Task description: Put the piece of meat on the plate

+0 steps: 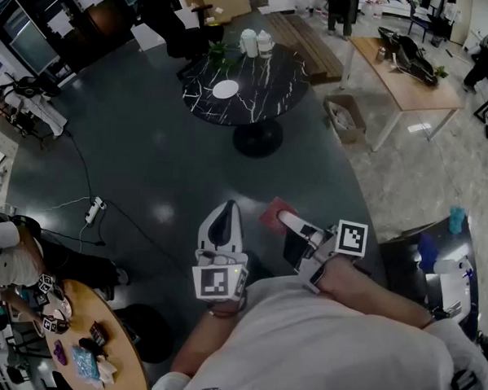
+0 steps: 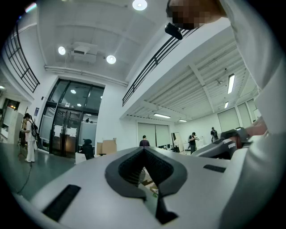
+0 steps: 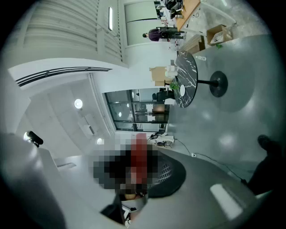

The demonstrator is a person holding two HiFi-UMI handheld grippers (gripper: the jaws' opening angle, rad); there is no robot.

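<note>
— Two questions: where is the piece of meat (image 1: 273, 213), and is the grip good enough for the trip?

— It is well short of the round black table (image 1: 269, 102), on the person's side of it, up in the air over the dark floor (image 1: 148, 161). The right gripper (image 1: 283, 220) pinches it by one edge, so most of the slab sticks out past the tips. The left gripper (image 1: 224, 209) has its jaws pressed together with nothing in them.

— And the plate (image 1: 226, 89)?

— On the table, toward the rim that faces the person. It is white and bare as far as I can tell. White containers (image 1: 257, 42) and a small plant (image 1: 221, 57) stand at the table's far side, apart from it.

— How would you carry it?

— Keep the pinch firm and the tongs about level on the way to the table. Reach over the near rim, lower the slab until it lies flat on the plate, and only then let the jaws spread. An edge grip may let it swing or slip, I would guess.

— How does it look?

— Flat, red, roughly square and thin. It seems stiff enough to keep its shape.
</note>
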